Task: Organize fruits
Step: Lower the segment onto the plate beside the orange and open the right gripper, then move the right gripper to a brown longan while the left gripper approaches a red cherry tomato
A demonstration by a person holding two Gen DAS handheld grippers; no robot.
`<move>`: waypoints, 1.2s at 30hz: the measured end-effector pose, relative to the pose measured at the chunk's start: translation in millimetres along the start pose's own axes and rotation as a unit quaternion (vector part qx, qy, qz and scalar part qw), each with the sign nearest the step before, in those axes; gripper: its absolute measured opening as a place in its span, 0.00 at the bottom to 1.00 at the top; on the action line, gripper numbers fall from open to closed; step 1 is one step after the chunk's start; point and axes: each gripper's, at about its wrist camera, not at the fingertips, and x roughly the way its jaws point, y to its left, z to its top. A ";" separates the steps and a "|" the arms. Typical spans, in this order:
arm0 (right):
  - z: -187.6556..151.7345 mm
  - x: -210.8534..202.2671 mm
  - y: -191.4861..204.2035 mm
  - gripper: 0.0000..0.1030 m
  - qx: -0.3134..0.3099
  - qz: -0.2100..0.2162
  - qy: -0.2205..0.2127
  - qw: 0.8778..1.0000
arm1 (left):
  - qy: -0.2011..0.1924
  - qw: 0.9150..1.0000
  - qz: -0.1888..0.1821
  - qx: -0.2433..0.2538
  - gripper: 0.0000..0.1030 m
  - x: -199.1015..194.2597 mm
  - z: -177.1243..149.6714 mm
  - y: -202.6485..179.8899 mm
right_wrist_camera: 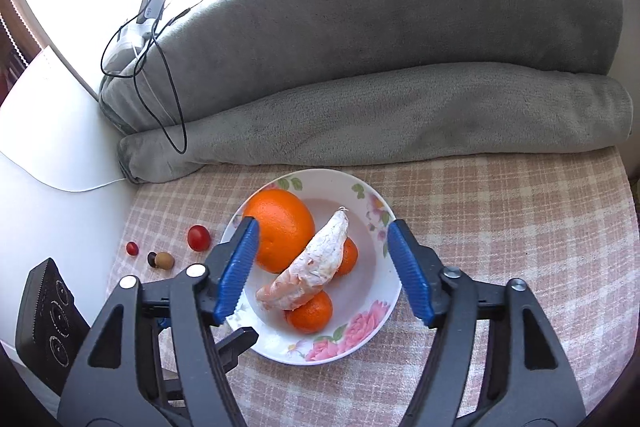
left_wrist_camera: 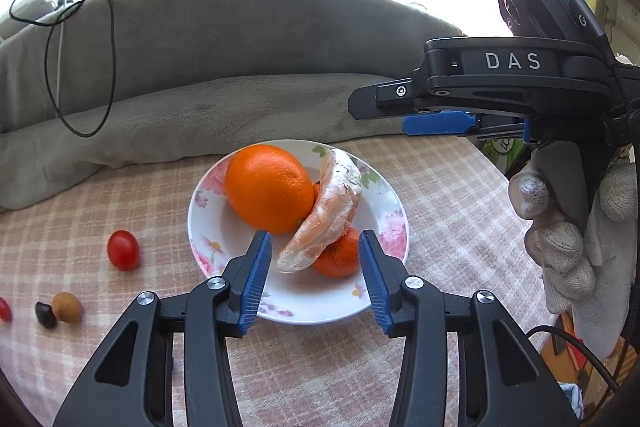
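A white floral bowl (left_wrist_camera: 208, 227) (right_wrist_camera: 360, 331) on the checked cloth holds a large orange (left_wrist_camera: 268, 187) (right_wrist_camera: 284, 227), a peeled citrus segment (left_wrist_camera: 328, 211) (right_wrist_camera: 316, 267) and two small tangerines (left_wrist_camera: 340, 255) (right_wrist_camera: 310, 311). My left gripper (left_wrist_camera: 314, 275) is open and empty just above the bowl's near rim. My right gripper (right_wrist_camera: 320, 271) is open and empty above the bowl; it also shows in the left wrist view (left_wrist_camera: 436, 115), raised at the right. A cherry tomato (left_wrist_camera: 123, 250) (right_wrist_camera: 199, 237) lies left of the bowl.
Left of the tomato lie a brown round fruit (left_wrist_camera: 67, 307) (right_wrist_camera: 164, 260), a dark one (left_wrist_camera: 45, 314) (right_wrist_camera: 151, 259) and a small red one (left_wrist_camera: 4, 309) (right_wrist_camera: 132, 248). A folded grey blanket (left_wrist_camera: 224, 99) (right_wrist_camera: 380, 115) with a black cable (left_wrist_camera: 80, 67) blocks the back.
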 end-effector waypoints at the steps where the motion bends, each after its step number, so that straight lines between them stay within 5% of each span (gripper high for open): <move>1: 0.1 -0.7 2.4 0.69 -0.006 -0.001 -0.002 1.000 | -0.001 1.000 0.001 0.000 0.48 -1.6 -0.2 0.9; 6: -1.5 -6.1 14.7 0.78 -0.029 -0.001 -0.017 0.999 | -0.011 1.000 0.008 -0.007 0.53 -12.7 -3.5 8.0; 26: -10.3 -6.6 74.1 0.80 -0.103 0.028 -0.057 0.993 | -0.033 0.995 0.086 -0.049 0.64 -62.2 -19.0 82.7; 28: -11.0 -5.6 79.5 0.88 -0.107 0.033 -0.061 0.992 | -0.032 0.993 0.096 -0.054 0.64 -66.0 -22.0 92.3; 36: -14.8 3.2 107.2 0.89 -0.143 0.033 -0.062 0.987 | -0.031 0.988 0.127 -0.082 0.69 -80.5 -37.0 128.9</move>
